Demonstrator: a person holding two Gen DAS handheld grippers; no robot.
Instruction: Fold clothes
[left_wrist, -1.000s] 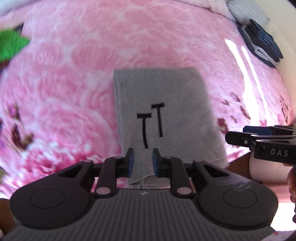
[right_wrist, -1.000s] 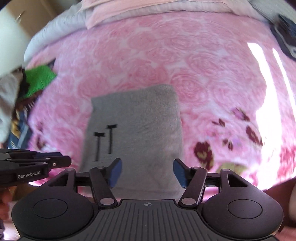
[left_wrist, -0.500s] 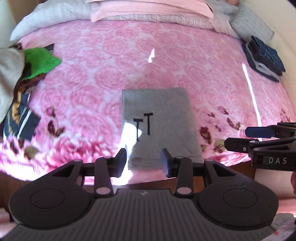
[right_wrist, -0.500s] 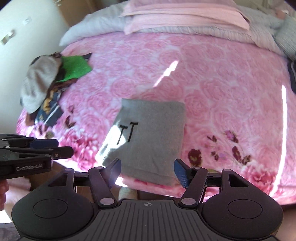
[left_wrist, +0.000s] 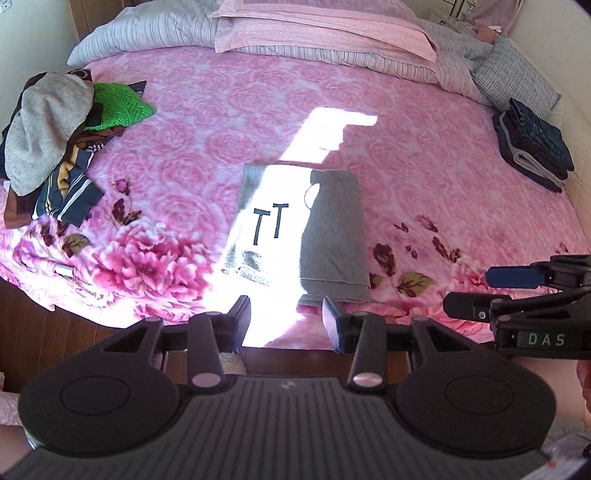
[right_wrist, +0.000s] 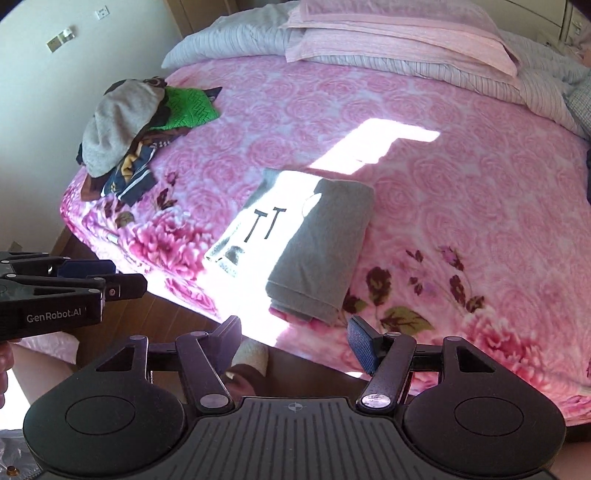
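Both grippers have pulled back off the bed, jaws now apart and empty. Left wrist view: left gripper (left_wrist: 286, 319) faces one folded grey garment (left_wrist: 299, 225) marked "TT" on the pink blanket (left_wrist: 207, 122); only here, one dark folded stack (left_wrist: 532, 147) lies far right of it. Right wrist view: right gripper (right_wrist: 293, 341) near the garment; one unfolded pile (right_wrist: 129, 129) lies left.

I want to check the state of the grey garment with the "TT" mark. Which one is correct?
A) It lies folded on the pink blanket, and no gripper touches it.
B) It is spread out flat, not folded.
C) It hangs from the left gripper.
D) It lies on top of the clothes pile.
A: the garment lies as a folded rectangle on the blanket, with the open left gripper and right gripper both short of it.
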